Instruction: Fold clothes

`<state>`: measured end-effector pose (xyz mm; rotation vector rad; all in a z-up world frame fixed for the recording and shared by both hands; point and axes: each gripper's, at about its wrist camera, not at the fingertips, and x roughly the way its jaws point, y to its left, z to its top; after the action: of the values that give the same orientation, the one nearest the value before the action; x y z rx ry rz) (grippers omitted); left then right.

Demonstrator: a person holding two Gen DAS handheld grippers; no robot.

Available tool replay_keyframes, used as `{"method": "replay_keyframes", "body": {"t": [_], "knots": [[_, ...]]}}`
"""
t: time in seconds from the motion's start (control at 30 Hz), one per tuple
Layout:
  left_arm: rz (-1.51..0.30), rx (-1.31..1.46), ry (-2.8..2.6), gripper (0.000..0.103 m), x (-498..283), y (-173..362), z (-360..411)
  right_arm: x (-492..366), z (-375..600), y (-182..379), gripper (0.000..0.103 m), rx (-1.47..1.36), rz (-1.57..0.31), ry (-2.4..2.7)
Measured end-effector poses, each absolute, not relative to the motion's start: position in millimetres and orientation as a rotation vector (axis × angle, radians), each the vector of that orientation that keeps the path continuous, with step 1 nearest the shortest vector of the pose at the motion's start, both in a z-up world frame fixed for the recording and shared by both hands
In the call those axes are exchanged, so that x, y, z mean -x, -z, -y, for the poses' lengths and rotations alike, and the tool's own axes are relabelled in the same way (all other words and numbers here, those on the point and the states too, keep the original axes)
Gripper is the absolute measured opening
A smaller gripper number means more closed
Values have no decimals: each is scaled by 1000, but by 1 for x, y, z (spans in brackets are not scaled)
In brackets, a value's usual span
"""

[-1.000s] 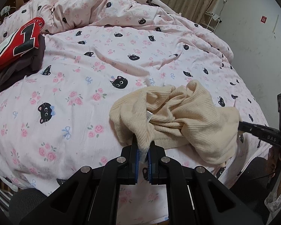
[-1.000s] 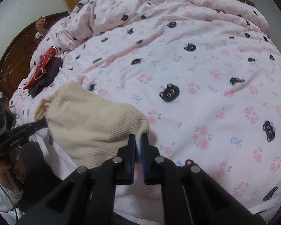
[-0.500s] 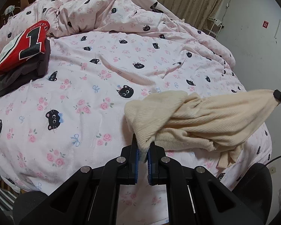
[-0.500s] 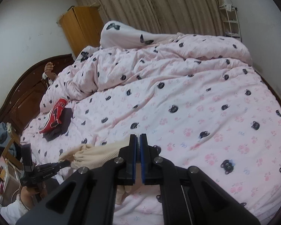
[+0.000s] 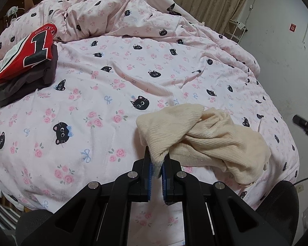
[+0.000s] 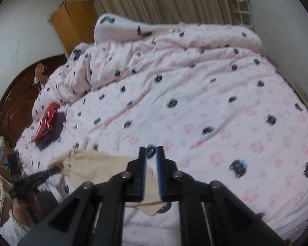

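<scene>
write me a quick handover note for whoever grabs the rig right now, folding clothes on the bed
Left tool: shut on an edge of the cream knit top.
Right tool: jaws have just been opening, nothing pinched between them.
Top lies bunched at the near edge of the bed, not yet folded.
Done: red jersey stacked folded on dark clothes at the far left.
Left: regrip with the right, spread the top flat, fold, stack.

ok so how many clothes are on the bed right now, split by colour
cream ribbed knit garment: 1, crumpled near the bed edge
red jersey with a white number 1: 1, folded on top of the stack
dark grey-brown folded garments: at least 1, under the jersey; layers too close to separate
total: at least 3
</scene>
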<state>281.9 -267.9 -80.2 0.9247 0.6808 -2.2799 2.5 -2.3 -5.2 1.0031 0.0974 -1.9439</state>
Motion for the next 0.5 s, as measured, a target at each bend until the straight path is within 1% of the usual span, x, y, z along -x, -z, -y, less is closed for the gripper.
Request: {"method": "replay_keyframes", "body": {"t": [0.03,0.07,0.1,0.37,0.4,0.43,0.47,0.5], "knots": [[-679,-924,2280,6,-282,80,268,-4,6,14,29,-1022,-117,1934],[-678,-924,2280,6,-282,80,268,-6,10,23,36,-1042,-136,1924],[-676,-924,2279,6,-283,79,268,-8,14,32,40,-1061,-155,1914],[-668,-896,2269,6,-291,71,276,-12,39,92,42,-1227,-235,1825],[-667,-892,2268,6,-292,69,277,-15,41,96,39,-1232,-245,1810],[-663,-887,2266,6,-292,67,278,-18,43,98,33,-1233,-257,1797],[-659,-882,2265,6,-293,65,280,-21,45,98,13,-1228,-270,1787],[-644,-874,2265,6,-294,61,281,-23,46,96,5,-1221,-273,1774]]}}
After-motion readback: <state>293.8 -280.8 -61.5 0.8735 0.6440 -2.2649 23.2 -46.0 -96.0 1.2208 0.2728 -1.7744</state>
